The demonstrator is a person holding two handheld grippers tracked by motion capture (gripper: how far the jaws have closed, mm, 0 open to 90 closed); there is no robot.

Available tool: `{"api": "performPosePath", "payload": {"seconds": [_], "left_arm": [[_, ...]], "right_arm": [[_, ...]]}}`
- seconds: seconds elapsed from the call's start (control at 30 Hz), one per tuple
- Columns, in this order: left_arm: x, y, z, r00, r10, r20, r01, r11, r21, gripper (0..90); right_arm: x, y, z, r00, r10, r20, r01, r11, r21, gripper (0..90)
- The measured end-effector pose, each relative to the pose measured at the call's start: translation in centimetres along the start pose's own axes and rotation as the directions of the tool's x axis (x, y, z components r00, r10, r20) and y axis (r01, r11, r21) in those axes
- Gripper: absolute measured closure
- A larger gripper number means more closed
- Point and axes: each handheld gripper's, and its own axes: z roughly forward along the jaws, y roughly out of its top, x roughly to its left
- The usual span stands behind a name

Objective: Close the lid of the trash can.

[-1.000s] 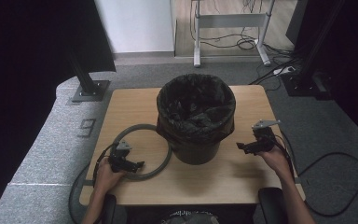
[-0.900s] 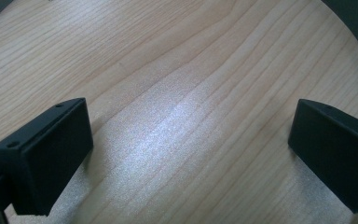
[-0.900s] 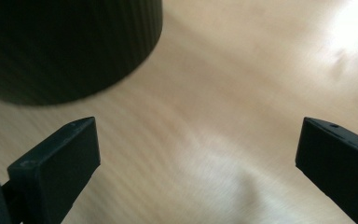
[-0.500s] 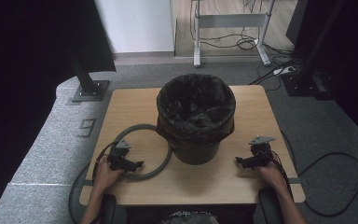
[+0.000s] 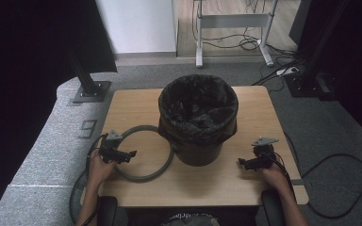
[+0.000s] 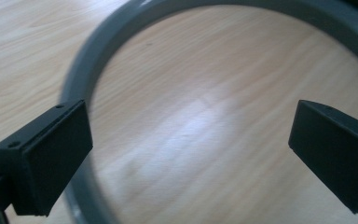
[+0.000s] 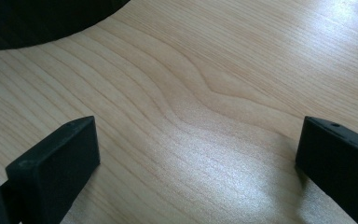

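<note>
Your left gripper sits low over the near-left part of the grey ring, which lies flat on the counter with its right side just beside the base of the bin. The jaws are spread wide. In the left gripper view one jaw overlaps the band of the grey ring and the other stands over bare wood inside the loop, so the band is not yet centred between them. If you close now, expect a shallow bite on the band's edge; the ring may then slip out or pivot as you lift.

Your right gripper rests near the counter's right side, well apart from the ring, jaws likewise spread and holding nothing. The right gripper view shows bare wood between them and the dark bin wall at the far left.

Hazards from here:
- A one-sided lift will likely let the ring hang and swing into the bin.
- The black bag folded over the rim looks loose; a tilted ring could snag it and drag it down one side.
- The bin appears light. Pushing the ring sideways against it may shift or tip it.
- The cable trailing from the left gripper lies near the ring and could catch on it.
</note>
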Motion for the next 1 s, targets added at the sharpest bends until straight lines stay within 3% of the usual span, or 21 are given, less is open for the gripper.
{"api": "performPosePath", "payload": {"seconds": [0.37, 0.47, 0.5, 0.63, 0.77, 0.83, 1.0], "left_arm": [[3.6, -0.7, 2.9, 0.9961, -0.076, -0.045, 0.078, 0.9955, 0.053, 0.0], [4.1, -1.4, 3.8, 0.9946, -0.098, -0.035, 0.1, 0.9928, 0.066, 0.0], [4.1, -1.6, 3.9, 0.9936, -0.105, -0.042, 0.107, 0.9933, 0.044, 0.0], [4.2, -1.8, 3.8, 0.9947, -0.096, -0.035, 0.098, 0.9947, 0.034, 0.0], [4.2, -1.8, 3.8, 0.9921, -0.114, -0.053, 0.115, 0.9932, 0.021, 1.1], [4.3, -1.9, 3.5, 0.9892, -0.13, -0.069, 0.13, 0.9916, -0.005, 10.3], [4.7, -2.2, 3.1, 0.9756, -0.187, -0.115, 0.182, 0.9818, -0.055, 44.2]], "right_arm": [[0.0, 0.0, 0.0, 1.0, 0.0, 0.0, 0.0, 1.0, 0.0, 0.0], [0.0, 0.0, 0.0, 1.0, 0.0, 0.0, 0.0, 1.0, 0.0, 0.0], [0.0, 0.0, 0.0, 1.0, 0.0, 0.0, 0.0, 1.0, 0.0, 0.0], [0.0, 0.0, 0.0, 1.0, 0.0, 0.0, 0.0, 1.0, 0.0, 0.0], [0.0, 0.0, 0.0, 1.0, -0.001, 0.0, 0.001, 1.0, 0.0, 0.0], [0.0, 0.0, 0.0, 1.0, 0.0, 0.0, 0.0, 1.0, 0.0, 0.0], [0.0, 0.0, 0.0, 1.0, 0.0, 0.0, 0.0, 1.0, 0.0, 0.0]]}}
